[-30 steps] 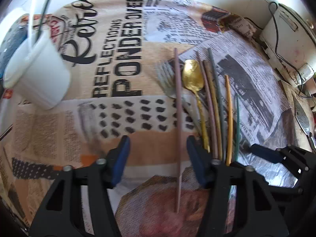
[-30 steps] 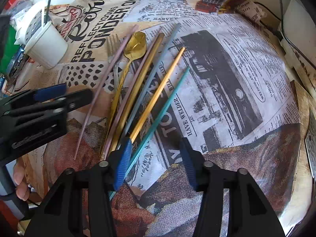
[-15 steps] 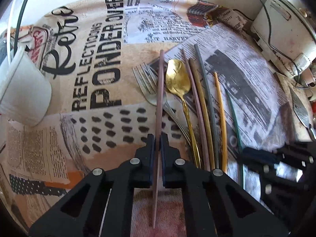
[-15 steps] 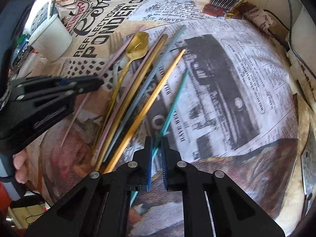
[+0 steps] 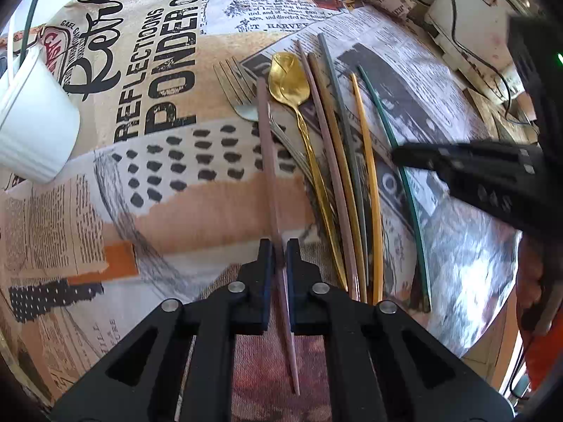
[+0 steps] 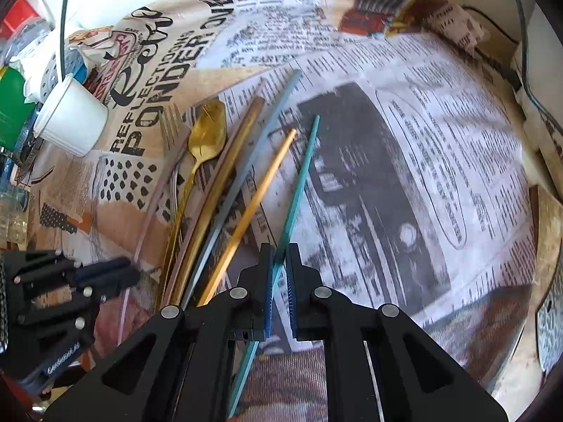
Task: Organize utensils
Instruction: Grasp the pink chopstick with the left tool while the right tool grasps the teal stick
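My left gripper [image 5: 278, 246] is shut on a mauve chopstick [image 5: 268, 161] that runs away from me over the printed tablecloth. To its right lie a silver fork [image 5: 239, 95], a gold spoon [image 5: 289, 79] and several coloured chopsticks [image 5: 346, 176] side by side. In the right wrist view my right gripper [image 6: 279, 251] is shut on a teal chopstick [image 6: 302, 183], which angles up and right, apart from the orange chopstick [image 6: 260, 193] beside it. The right gripper [image 5: 404, 156] shows as a dark arm in the left wrist view, clamped on the same teal stick [image 5: 383, 119].
A white cup [image 5: 31, 126] stands at the far left, with a thin dark straw [image 6: 63, 31] rising from it in the right wrist view. Bottles and a green container [image 6: 12, 112] crowd the left edge. A white appliance with cables [image 5: 471, 10] sits at the back right.
Both grippers went from open to shut, the left on the mauve chopstick, the right on the teal one. The teal chopstick has since swung away from the other sticks.
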The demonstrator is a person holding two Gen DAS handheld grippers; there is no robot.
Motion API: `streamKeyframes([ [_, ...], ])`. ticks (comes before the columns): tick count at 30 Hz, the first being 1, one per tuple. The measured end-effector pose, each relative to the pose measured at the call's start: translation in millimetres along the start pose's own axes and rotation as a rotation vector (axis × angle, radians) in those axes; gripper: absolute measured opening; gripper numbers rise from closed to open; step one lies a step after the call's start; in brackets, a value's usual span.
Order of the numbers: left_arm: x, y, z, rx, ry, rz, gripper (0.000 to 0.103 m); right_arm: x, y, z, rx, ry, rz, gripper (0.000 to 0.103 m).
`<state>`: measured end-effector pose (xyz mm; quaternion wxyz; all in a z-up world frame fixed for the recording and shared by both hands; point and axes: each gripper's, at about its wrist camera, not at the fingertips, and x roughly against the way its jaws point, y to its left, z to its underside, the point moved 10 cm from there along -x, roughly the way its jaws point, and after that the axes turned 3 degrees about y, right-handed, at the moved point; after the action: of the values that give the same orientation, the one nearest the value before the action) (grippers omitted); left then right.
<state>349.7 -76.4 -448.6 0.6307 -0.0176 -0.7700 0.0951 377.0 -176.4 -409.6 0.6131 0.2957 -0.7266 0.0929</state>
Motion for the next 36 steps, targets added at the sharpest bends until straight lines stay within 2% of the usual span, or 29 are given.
streamKeyframes([
  [7, -7, 4, -35, -0.015, 0.007, -0.016, 0.008, -3, 9, 24, -0.024, 0.037, -0.011, 0.013],
  [10, -10, 7, -47, -0.025, 0.015, -0.009, 0.008, 0, 12, 34, -0.038, 0.026, -0.007, 0.021],
  [16, -15, 4, -61, -0.016, 0.057, 0.038, 0.009, -1, 7, 28, -0.136, -0.023, 0.021, 0.021],
  [19, -16, 3, -64, -0.014, 0.072, 0.051, 0.009, -2, 2, 17, -0.155, -0.043, 0.055, 0.021],
  [22, -19, 1, -68, -0.018, 0.083, 0.055, 0.008, -5, 0, 4, -0.131, -0.07, 0.128, 0.021],
  [24, -19, 0, -68, -0.025, 0.081, 0.051, 0.007, -10, 4, -8, -0.129, -0.084, 0.162, 0.021],
  [27, -19, -3, -67, -0.05, 0.072, 0.023, 0.006, -9, 3, -8, -0.094, -0.09, 0.219, 0.018],
  [30, -20, -11, -65, -0.091, 0.069, 0.001, 0.006, -9, 1, -9, -0.109, -0.069, 0.203, 0.007],
  [33, -20, -17, -61, -0.077, 0.07, 0.024, 0.005, -6, -3, -4, -0.169, -0.042, 0.116, 0.005],
  [36, -17, -18, -58, -0.073, 0.049, 0.014, 0.005, -4, -8, 2, -0.193, -0.036, 0.086, 0.005],
])
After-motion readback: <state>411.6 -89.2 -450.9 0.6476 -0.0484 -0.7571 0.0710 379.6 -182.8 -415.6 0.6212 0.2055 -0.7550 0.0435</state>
